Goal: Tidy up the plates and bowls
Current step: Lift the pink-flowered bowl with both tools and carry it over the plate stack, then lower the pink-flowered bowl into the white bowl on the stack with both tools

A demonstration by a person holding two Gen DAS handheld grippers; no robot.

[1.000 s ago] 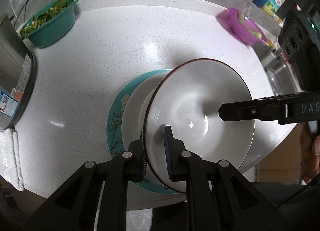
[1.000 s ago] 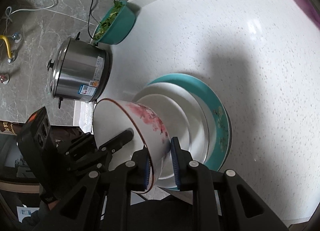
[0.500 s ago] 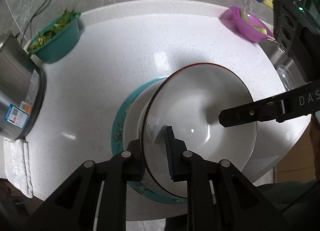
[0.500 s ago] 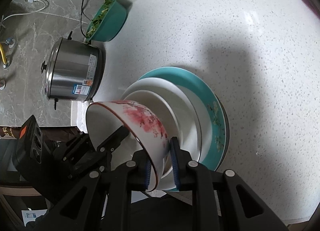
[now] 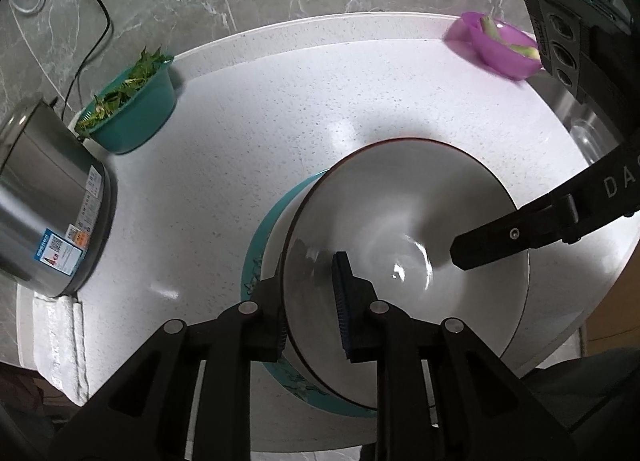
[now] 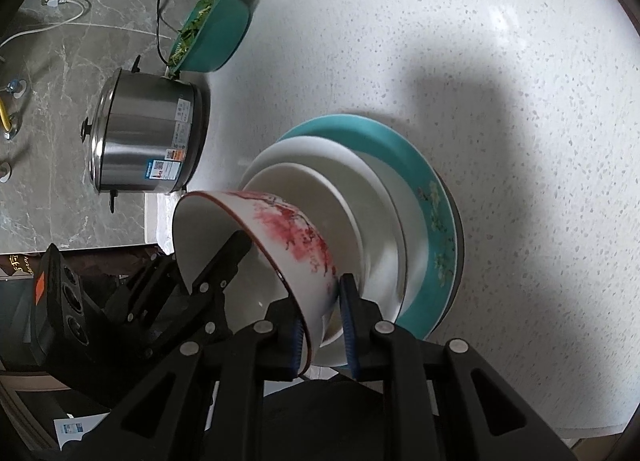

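Observation:
A white bowl [image 5: 408, 229] with a red rim and pink blossom pattern [image 6: 296, 237] hangs above a stack of plates: a teal plate [image 6: 424, 181] with two white plates [image 6: 344, 165] on it. My left gripper [image 5: 312, 293] is shut on the bowl's near rim. My right gripper [image 6: 324, 313] is shut on the opposite rim; one of its fingers [image 5: 500, 237] reaches into the bowl in the left wrist view. The bowl is tilted over the stack's near side and hides most of the plates in the left wrist view.
A steel pot [image 5: 44, 205] stands at the left on the white counter [image 5: 248, 109], a teal bowl of greens [image 5: 128, 109] behind it, a purple bowl [image 5: 500, 45] at the far right. A folded white cloth [image 5: 56, 345] lies by the pot. A sink [image 5: 588, 133] is at the right.
Both grippers have lifted the bowl higher above the plate stack and kept their hold. More of the counter and the pot has come into view.

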